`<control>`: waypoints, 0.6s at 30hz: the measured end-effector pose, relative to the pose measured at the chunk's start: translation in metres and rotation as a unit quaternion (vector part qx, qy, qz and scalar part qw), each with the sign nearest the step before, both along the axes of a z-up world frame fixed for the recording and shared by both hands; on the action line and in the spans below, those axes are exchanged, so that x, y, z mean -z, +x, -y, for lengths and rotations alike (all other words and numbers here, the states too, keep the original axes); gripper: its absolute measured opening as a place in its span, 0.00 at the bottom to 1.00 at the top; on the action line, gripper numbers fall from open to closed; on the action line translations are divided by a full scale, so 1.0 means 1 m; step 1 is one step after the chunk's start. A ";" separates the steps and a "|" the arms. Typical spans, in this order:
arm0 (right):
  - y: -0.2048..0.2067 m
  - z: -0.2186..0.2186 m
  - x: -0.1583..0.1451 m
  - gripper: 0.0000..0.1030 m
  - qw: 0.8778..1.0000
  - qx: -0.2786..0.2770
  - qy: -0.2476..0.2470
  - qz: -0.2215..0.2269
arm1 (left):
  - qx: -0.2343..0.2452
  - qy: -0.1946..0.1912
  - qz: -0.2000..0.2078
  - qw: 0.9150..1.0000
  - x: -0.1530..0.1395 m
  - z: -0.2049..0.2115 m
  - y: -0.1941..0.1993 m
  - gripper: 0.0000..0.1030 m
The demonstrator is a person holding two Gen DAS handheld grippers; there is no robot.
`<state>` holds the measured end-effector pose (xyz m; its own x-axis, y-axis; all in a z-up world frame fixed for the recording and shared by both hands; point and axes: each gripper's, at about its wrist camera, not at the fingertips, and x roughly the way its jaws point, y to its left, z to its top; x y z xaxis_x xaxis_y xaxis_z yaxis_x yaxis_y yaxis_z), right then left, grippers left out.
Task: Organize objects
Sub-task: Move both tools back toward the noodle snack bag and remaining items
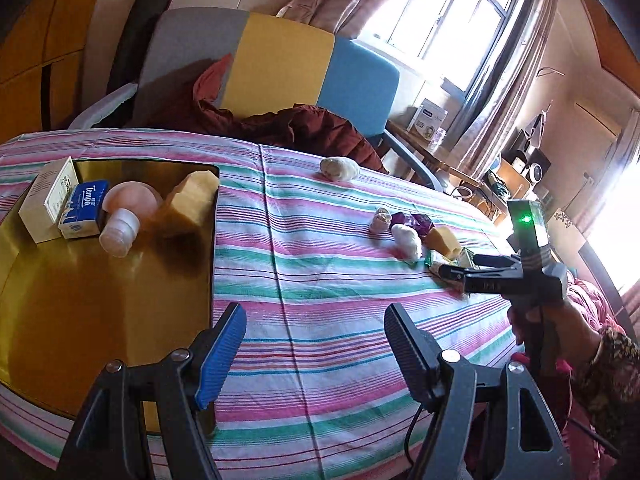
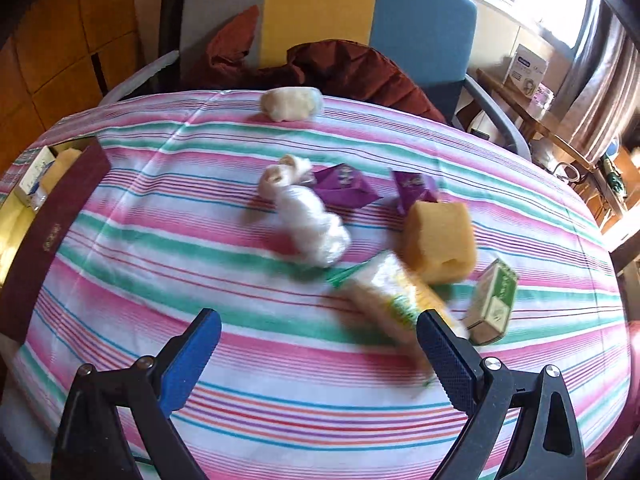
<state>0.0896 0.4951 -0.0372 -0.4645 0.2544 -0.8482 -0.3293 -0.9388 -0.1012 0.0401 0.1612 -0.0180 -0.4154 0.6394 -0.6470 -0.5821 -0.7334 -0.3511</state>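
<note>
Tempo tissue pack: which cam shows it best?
Left wrist. The Tempo tissue pack lies in the gold tray, label readable, between a cream box and a pink mushroom. Right wrist catches only a blurred sliver at the frame's left edge, behind the tray wall.

Left gripper [image 1: 316, 344]: black frame, silver screws behind the fingers [image 1: 224, 356], ribbed blue pad, black cable. Right gripper [image 2: 318, 354]: identical frame, blue pads. Right hand [image 1: 560, 320]: bare skin, patterned sleeve.
</note>
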 end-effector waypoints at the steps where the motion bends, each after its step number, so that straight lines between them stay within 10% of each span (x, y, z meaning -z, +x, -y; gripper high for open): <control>1: -0.001 -0.010 0.000 0.95 1.000 0.000 0.001 0.006 | 0.003 -0.003 0.000 1.000 0.000 -0.002 0.002 0.71; 18: -0.003 -0.059 0.038 0.56 0.994 0.022 -0.105 0.026 | 0.048 -0.041 0.030 0.998 0.019 -0.050 0.016 0.71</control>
<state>0.0866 0.5545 -0.0751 -0.4103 0.0887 -0.9076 -0.3700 -0.9259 0.0767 0.0564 0.2115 -0.0375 -0.3136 0.6176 -0.7212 -0.6304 -0.7034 -0.3283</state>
